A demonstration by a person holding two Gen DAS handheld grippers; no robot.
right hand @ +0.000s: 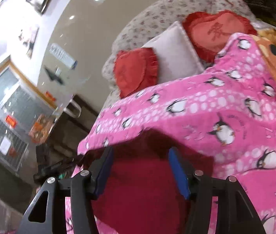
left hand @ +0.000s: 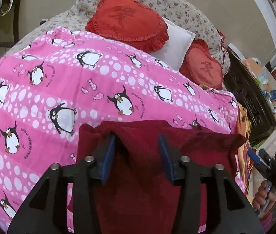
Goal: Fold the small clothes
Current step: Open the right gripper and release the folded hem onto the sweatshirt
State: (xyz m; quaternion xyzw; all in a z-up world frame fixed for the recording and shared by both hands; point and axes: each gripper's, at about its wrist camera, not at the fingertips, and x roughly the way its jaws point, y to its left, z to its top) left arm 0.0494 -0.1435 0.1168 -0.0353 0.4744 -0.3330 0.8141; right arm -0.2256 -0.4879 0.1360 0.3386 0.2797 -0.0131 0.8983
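Pink penguin blanket (left hand: pixel 118 74) on bed, red cushions (left hand: pixel 126 19) behind; both tongs, left (left hand: pixel 137 138) and right (right hand: pixel 140 152), open over dark red cloth (left hand: pixel 141 185)

Dark red garment (left hand: pixel 147 175) is matt, fuzzy cloth; at twelve o'clock, the pink penguin blanket (left hand: pixel 79 81) looks smooth printed fabric.

The right wrist view is motion-blurred, the dark red cloth (left hand: pixel 147 175) runs off the bottom edge in both views, and the clutter (left hand: pixel 262 78) beyond the bed is unreadable.
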